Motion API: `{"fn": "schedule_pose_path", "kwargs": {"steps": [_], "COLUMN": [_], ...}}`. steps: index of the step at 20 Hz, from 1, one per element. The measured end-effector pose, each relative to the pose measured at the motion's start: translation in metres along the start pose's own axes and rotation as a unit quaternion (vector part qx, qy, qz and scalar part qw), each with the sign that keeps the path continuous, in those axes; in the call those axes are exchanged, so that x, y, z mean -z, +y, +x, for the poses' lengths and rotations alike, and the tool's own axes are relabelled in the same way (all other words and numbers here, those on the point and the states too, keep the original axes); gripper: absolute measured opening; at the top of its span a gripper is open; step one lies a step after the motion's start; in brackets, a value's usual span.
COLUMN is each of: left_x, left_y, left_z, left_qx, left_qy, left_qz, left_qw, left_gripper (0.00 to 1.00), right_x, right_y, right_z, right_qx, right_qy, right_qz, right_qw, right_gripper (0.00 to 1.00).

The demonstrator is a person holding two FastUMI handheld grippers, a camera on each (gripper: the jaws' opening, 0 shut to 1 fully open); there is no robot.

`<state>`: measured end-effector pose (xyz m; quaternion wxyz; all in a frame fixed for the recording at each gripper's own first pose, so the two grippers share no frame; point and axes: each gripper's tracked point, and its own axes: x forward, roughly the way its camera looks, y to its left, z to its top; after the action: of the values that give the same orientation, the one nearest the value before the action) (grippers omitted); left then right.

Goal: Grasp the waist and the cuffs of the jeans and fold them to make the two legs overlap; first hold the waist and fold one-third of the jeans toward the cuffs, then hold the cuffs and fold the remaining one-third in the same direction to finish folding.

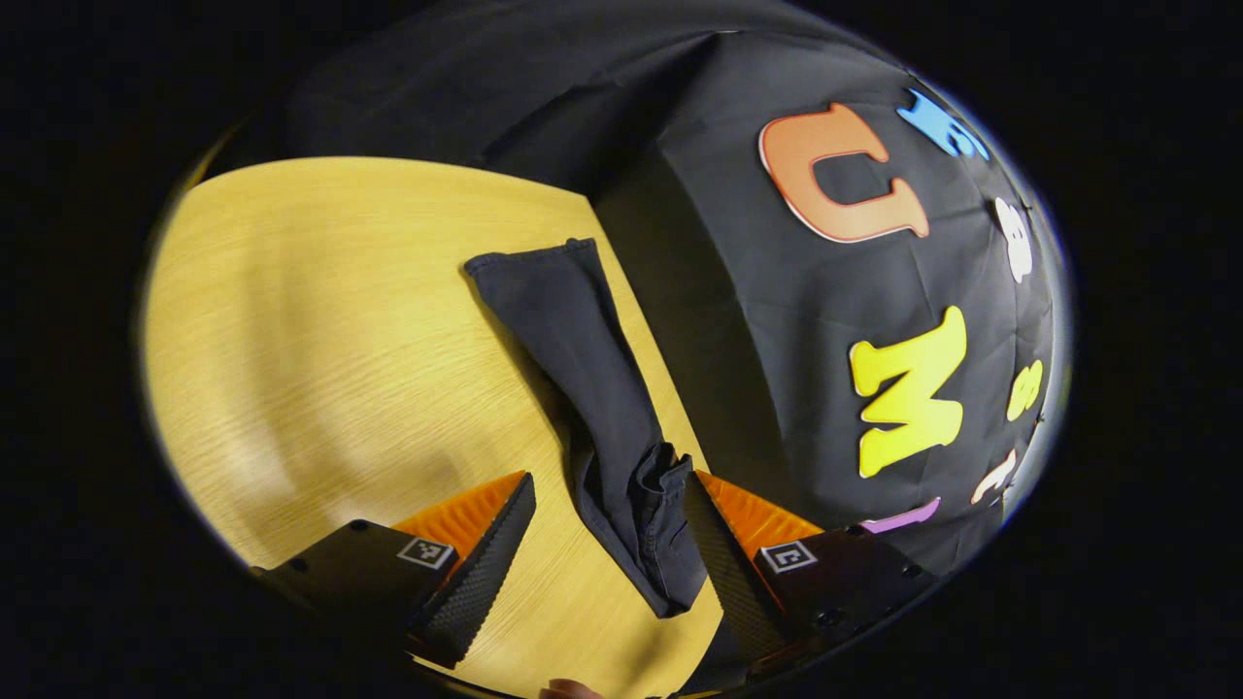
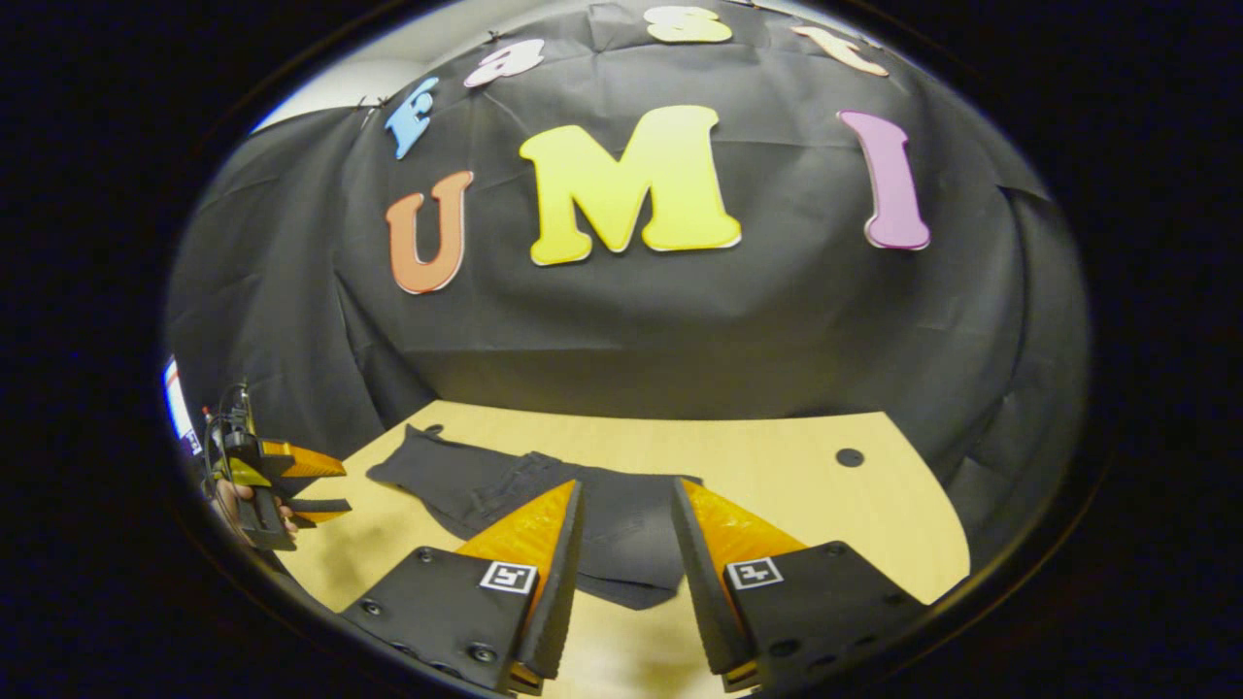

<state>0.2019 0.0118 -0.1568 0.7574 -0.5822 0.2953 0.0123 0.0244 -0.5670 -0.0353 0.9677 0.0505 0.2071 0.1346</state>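
Observation:
Dark jeans (image 1: 583,359) lie lengthwise on the wooden table (image 1: 320,340), legs overlapped into one narrow strip. My left gripper (image 1: 607,573) is open above the near end, where the cloth is bunched up beside one finger (image 1: 723,563). The straight-hemmed far end points away. In the right gripper view the jeans (image 2: 486,485) run from the left toward my right gripper (image 2: 626,582), which is open with the near end of the cloth lying between and below its fingers. The left gripper (image 2: 282,495), held by a hand, hovers by the jeans' other end.
The black cloth wall (image 2: 680,330) closes off the back of the table, close to the jeans. A small round dark hole (image 2: 850,456) sits in the tabletop at the right. Bare wood spreads left of the jeans in the left gripper view.

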Motion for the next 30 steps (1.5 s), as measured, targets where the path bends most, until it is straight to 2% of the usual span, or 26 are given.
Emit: {"fn": "schedule_pose_path", "kwargs": {"steps": [4, 7, 10, 15, 17, 21, 24, 25, 26, 27, 28, 29, 30], "left_x": [-0.012, -0.031, -0.036, -0.055, -0.060, -0.068, -0.065, -0.065, -0.071, -0.067, -0.062, -0.064, -0.066], "left_y": [0.018, 0.034, 0.046, 0.039, 0.038, 0.035, 0.047, 0.050, 0.049, 0.050, 0.048, 0.048, 0.047], "left_z": [0.043, 0.053, 0.082, 0.110, 0.119, 0.134, 0.144, 0.144, 0.142, 0.153, 0.143, 0.145, 0.148], "left_qx": [-0.004, -0.009, -0.012, -0.004, 0.008, 0.027, 0.025, 0.026, 0.028, 0.028, 0.025, 0.022, 0.018], "left_qy": [-0.003, -0.020, -0.027, -0.051, -0.057, -0.062, -0.063, -0.068, -0.074, -0.066, -0.067, -0.067, -0.067], "left_qz": [-0.096, -0.146, -0.159, -0.204, -0.206, -0.227, -0.266, -0.276, -0.270, -0.261, -0.256, -0.253, -0.249], "left_qw": [0.995, 0.989, 0.987, 0.978, 0.977, 0.971, 0.962, 0.959, 0.960, 0.963, 0.964, 0.965, 0.966], "left_gripper": [0.99, 0.98, 0.99, 0.99, 1.00, 0.96, 0.80, 0.54, 0.36, 0.33, 0.30, 0.14, 0.09], "right_x": [0.003, 0.003, 0.005, 0.002, 0.004, 0.006, 0.005, 0.004, 0.005, 0.005, 0.006, 0.006, 0.007], "right_y": [-0.027, -0.041, -0.054, -0.068, -0.073, -0.084, -0.088, -0.089, -0.088, -0.089, -0.087, -0.087, -0.087], "right_z": [-0.019, -0.029, -0.036, -0.046, -0.048, -0.054, -0.055, -0.056, -0.056, -0.057, -0.057, -0.058, -0.058], "right_qx": [0.033, 0.050, 0.064, 0.081, 0.086, 0.098, 0.105, 0.106, 0.107, 0.107, 0.107, 0.106, 0.106], "right_qy": [0.007, 0.012, 0.018, 0.025, 0.030, 0.037, 0.039, 0.040, 0.040, 0.041, 0.043, 0.045, 0.047], "right_qz": [-0.003, -0.005, -0.008, -0.014, -0.019, -0.012, -0.010, -0.011, -0.014, -0.015, -0.016, -0.017, -0.017], "right_qw": [0.999, 0.999, 0.998, 0.996, 0.996, 0.994, 0.994, 0.993, 0.993, 0.993, 0.993, 0.993, 0.993], "right_gripper": [0.56, 0.56, 0.56, 0.56, 0.56, 0.56, 0.56, 0.56, 0.56, 0.56, 0.56, 0.56, 0.56]}}
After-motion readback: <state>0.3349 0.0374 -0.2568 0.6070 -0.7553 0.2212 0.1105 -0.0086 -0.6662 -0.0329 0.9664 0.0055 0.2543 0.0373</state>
